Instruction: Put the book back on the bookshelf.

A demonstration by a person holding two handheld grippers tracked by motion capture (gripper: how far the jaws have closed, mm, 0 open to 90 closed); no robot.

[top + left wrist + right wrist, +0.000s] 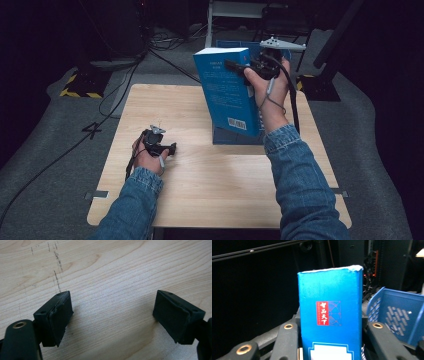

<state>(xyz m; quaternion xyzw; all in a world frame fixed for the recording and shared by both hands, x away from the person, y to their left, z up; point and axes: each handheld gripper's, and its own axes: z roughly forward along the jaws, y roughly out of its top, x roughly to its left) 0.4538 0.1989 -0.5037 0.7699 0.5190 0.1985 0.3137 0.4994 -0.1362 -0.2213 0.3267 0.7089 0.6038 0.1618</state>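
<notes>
We see a bright blue book (227,90) with white lettering and a red-and-white label on its spine, centre of the frame; the table (200,175) shows pale wood grain. At right, the basket (397,312) is perforated blue; the sleeves (300,175) are denim blue.

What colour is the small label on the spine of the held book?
Red, on the blue book; the right gripper view shows it best.

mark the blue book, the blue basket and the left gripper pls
blue book (227,92), high view, on the middle of its back cover.
blue basket (395,311), right gripper view, on its perforated side wall.
left gripper (112,315), left gripper view, midway between its open jaws, over the wooden table (112,270).
</notes>
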